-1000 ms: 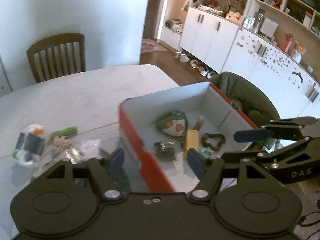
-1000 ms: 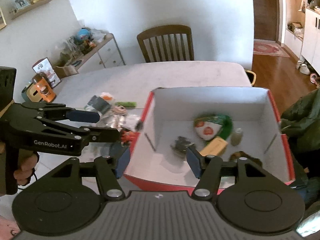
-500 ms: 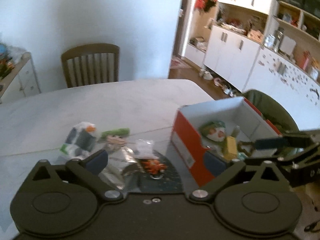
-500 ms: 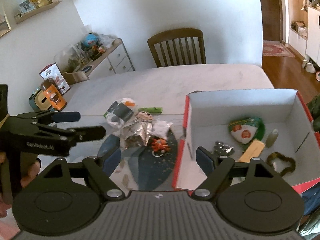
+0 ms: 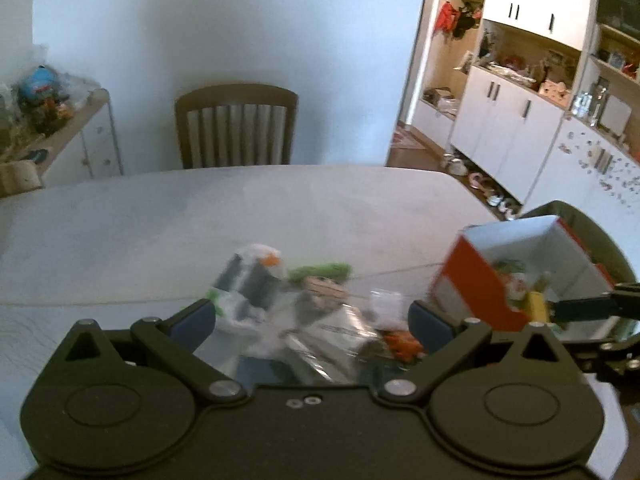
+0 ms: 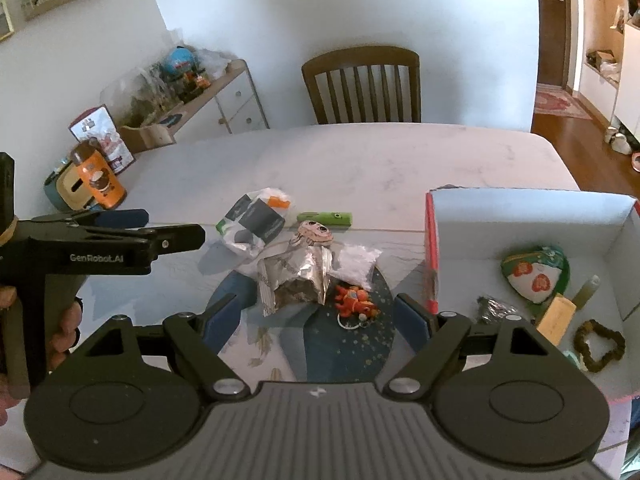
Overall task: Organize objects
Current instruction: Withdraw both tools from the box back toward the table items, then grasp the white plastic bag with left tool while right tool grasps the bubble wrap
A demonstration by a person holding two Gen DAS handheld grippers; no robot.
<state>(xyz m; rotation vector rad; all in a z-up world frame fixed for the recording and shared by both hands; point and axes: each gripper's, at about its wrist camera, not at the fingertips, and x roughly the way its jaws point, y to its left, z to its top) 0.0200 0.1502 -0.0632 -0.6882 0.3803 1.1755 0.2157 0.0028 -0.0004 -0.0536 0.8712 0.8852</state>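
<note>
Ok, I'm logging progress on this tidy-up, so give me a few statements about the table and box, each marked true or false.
1. Both the left gripper and the right gripper are open and hold nothing. True.
2. The red box is empty. False: it holds a green pouch, a yellow block, a brown scrunchie and more.
3. The orange toy lies on the table, outside the box. True.
4. The foil bag is inside the box. False: it lies on the table, left of the box.
</note>
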